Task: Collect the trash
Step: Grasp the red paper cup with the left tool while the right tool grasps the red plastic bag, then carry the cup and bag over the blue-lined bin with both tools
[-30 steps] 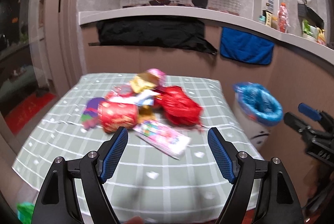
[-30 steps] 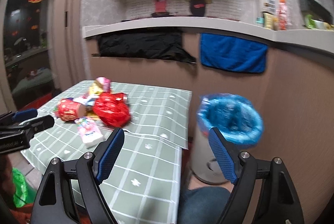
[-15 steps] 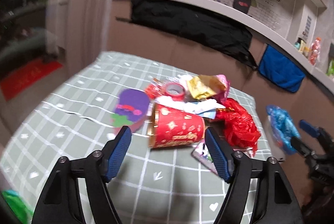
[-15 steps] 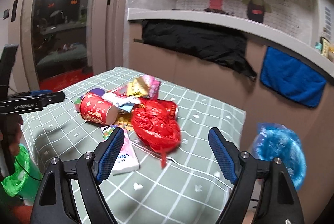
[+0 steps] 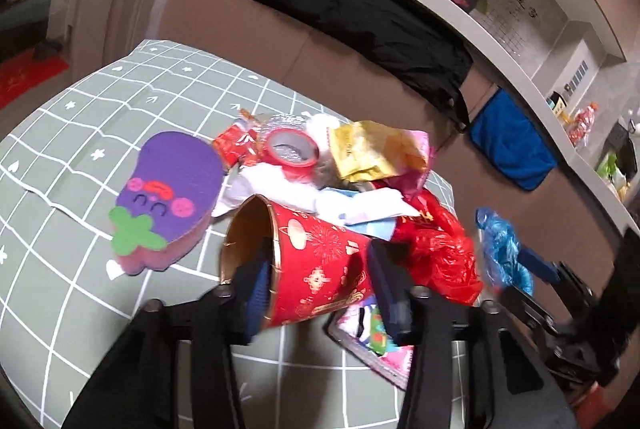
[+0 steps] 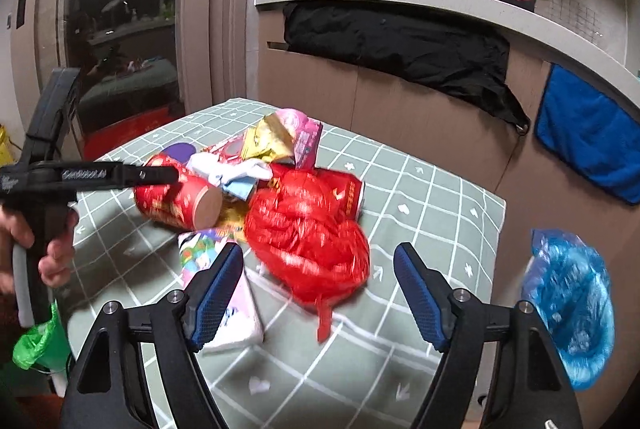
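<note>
A pile of trash lies on the green checked table [image 5: 72, 133]. A red paper cup [image 5: 316, 261] lies on its side with its gold mouth facing me. My left gripper [image 5: 320, 289] straddles the cup, its jaws close on either side, one finger inside the rim; the cup [image 6: 176, 201] still rests on the table. A crumpled red plastic bag [image 6: 308, 233] lies in front of my right gripper [image 6: 318, 293], which is open and empty just short of it. The bin with a blue liner [image 6: 568, 301] stands right of the table.
A purple eggplant-shaped sponge [image 5: 168, 197], a tape roll [image 5: 292, 149], a yellow wrapper [image 5: 372, 149], white tissue [image 5: 320, 193] and a pink tissue pack [image 6: 224, 293] lie in the pile. A green bag [image 6: 36, 341] hangs at the lower left.
My left gripper moved forward and narrowed around the red cup. My right gripper moved closer to the red plastic bag and stayed open.
</note>
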`<state>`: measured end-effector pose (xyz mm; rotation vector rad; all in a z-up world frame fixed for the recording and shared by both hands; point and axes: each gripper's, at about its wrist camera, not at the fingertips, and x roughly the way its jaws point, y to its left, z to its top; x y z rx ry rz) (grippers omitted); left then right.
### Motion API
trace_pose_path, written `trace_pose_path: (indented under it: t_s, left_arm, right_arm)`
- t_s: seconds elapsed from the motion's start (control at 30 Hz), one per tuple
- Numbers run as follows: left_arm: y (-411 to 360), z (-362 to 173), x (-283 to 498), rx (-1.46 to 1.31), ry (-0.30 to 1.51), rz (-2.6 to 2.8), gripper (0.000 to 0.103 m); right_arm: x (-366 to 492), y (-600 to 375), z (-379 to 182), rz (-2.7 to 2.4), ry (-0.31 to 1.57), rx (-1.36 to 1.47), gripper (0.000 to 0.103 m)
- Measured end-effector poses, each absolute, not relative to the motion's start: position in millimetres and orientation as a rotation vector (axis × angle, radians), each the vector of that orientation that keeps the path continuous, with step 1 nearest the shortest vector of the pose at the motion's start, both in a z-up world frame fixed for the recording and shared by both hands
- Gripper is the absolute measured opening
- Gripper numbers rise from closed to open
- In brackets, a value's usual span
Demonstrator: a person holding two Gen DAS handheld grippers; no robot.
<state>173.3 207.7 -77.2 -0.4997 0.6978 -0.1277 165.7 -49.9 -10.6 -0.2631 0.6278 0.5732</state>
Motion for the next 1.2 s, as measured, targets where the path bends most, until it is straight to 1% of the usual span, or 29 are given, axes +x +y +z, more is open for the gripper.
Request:
trace_pose_path:
  t_s: [0.07, 0.1, 0.23, 0.3, 0.37, 0.43, 0.5, 0.53, 0.6, 0.63, 0.9, 1.2]
  left_arm:
    - [204, -75, 174, -0.489, 0.696, -0.122, 0.024]
    - [203, -75, 175, -0.494, 0.699, -0.12, 0.021]
    - [198, -73, 171, -0.479, 0.701, -0.11, 0.016]
    - [196, -70, 166, -0.448, 0.693, -0.095, 0.01]
    - [194, -65, 162, -0.419, 0.686, -0.071, 0.008]
    - [194, -61, 158, -0.403, 0.679, -0.052, 0.007]
    - [194, -57, 154, -0.393, 0.669, -0.037, 0.006]
    - [194, -55, 151, -0.39, 0.664, -0.031, 0.006]
    - [193, -50, 147, -0.373, 0.651, -0.016, 0.006]
    - [192, -48, 145, -0.364, 0.646, -0.007, 0.005]
    - [182, -28, 128, -0.328, 0.618, 0.027, 0.005]
    - [135, 23, 113, -0.225, 0.521, -0.03, 0.005]
  right_arm:
    - [180, -39, -15, 0.591, 0.653, -0.281, 0.075]
    - [186, -34, -18, 0.603, 0.667, -0.284, 0.075]
    - [208, -15, -32, 0.619, 0.704, -0.308, 0.075]
    - [215, -12, -37, 0.63, 0.726, -0.298, 0.075]
    - [222, -9, -42, 0.639, 0.754, -0.295, 0.075]
    - [224, -7, -45, 0.655, 0.778, -0.294, 0.074]
    - [220, -9, -44, 0.655, 0.783, -0.295, 0.066]
    - [218, -10, -42, 0.655, 0.784, -0.288, 0.064]
    - [213, -16, -36, 0.66, 0.78, -0.265, 0.057]
    - [211, -19, -32, 0.663, 0.776, -0.252, 0.048]
    - [191, -43, 0, 0.652, 0.723, -0.179, 0.045]
    - [168, -89, 44, 0.603, 0.603, -0.095, 0.045]
